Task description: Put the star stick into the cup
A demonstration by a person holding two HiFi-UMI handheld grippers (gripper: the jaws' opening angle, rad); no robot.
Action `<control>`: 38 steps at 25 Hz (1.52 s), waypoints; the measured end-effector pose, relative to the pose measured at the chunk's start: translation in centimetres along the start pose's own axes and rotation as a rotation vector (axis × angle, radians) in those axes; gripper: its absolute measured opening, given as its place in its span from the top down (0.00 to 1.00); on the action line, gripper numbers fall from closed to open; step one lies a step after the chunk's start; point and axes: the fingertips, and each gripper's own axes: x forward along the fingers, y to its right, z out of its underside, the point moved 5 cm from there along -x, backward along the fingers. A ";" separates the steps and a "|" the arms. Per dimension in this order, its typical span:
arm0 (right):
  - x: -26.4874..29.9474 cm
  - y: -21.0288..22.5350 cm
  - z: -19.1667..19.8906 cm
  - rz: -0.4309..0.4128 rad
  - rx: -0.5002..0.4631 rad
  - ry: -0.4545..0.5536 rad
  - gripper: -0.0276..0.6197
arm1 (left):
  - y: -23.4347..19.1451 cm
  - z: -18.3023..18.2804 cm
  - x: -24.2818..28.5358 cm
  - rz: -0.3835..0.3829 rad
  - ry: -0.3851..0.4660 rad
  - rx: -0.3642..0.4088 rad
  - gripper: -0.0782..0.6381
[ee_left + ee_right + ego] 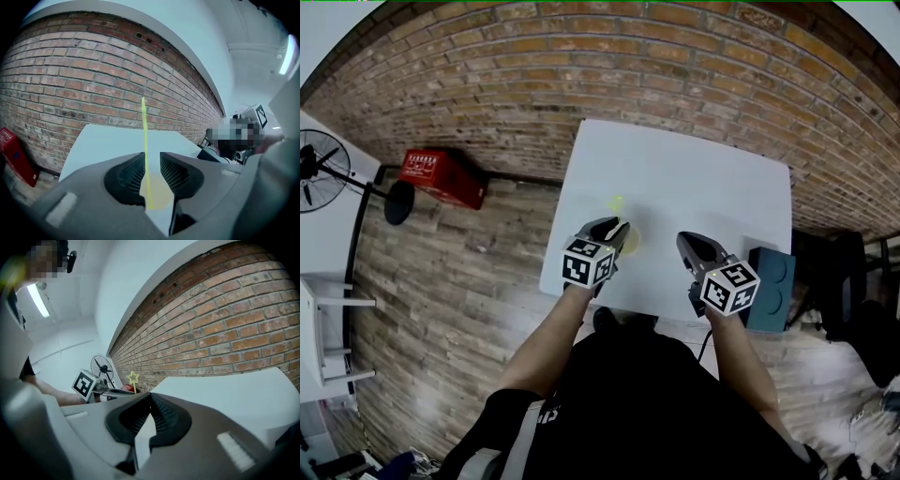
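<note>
A thin yellow-green star stick stands upright in a pale yellow cup near the front edge of the white table. My left gripper hovers right over the cup. In the left gripper view the stick rises between the open jaws, close to the left pad, and the right pad stands apart from it; the cup lies below. My right gripper hangs to the right with its tips together and nothing held. The right gripper view shows the star above the left gripper's jaws.
A dark blue-grey box sits at the table's right front corner. On the wooden floor to the left are a red crate and a standing fan. A brick wall runs behind the table.
</note>
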 end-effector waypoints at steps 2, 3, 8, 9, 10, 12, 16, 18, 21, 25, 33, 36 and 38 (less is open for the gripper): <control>0.2 -0.3 -0.1 -0.008 -0.005 -0.002 0.96 | -0.2 0.0 -0.2 -0.013 -0.009 0.008 0.72; 0.3 -0.4 -0.2 -0.011 -0.007 -0.002 0.96 | -0.2 0.0 -0.3 -0.021 -0.014 0.013 0.71; 0.4 -0.7 -0.7 -0.020 -0.014 0.003 0.96 | -0.5 -0.4 -1.0 -0.046 -0.007 0.034 0.70; 0.4 -0.8 -0.8 -0.021 -0.016 0.005 0.96 | -0.6 -0.7 -1.2 -0.048 -0.002 0.039 0.70; 0.5 -0.8 -0.9 -0.021 -0.017 0.008 0.96 | -0.6 -0.9 -1.3 -0.049 0.003 0.045 0.70; 0.6 -0.9 -1.2 -0.023 -0.020 0.015 0.96 | -0.6 -1.5 -1.8 -0.055 0.013 0.061 0.70; 0.9 -1.4 -2.1 -0.026 -0.034 0.032 0.96 | -1.0 -3.3 -3.2 -0.106 0.030 0.131 0.71; 1.1 -1.4 -2.8 -0.021 -0.041 0.047 0.96 | -1.1 -4.5 -4.1 -0.136 0.042 0.179 0.75; 1.3 -1.7 -4.1 -0.007 -0.052 0.074 0.96 | -1.4 -6.4 -5.7 -0.153 0.071 0.226 0.76; 1.5 -2.5 -5.6 0.007 -0.072 0.101 0.96 | -2.2 -9.0 -8.3 -0.163 0.126 0.228 0.83; 2.3 -5.3 -8.0 0.020 -0.128 0.145 0.95 | -2.8 -12.5 -13.6 -0.137 0.230 0.255 0.88; 2.6 -6.9 -9.4 0.015 -0.177 0.184 0.96 | -3.1 -13.2 -15.4 -0.142 0.259 0.261 0.88; 2.6 -7.7 -10.7 0.010 -0.213 0.226 0.96 | -3.3 -13.9 -16.4 -0.157 0.281 0.266 0.88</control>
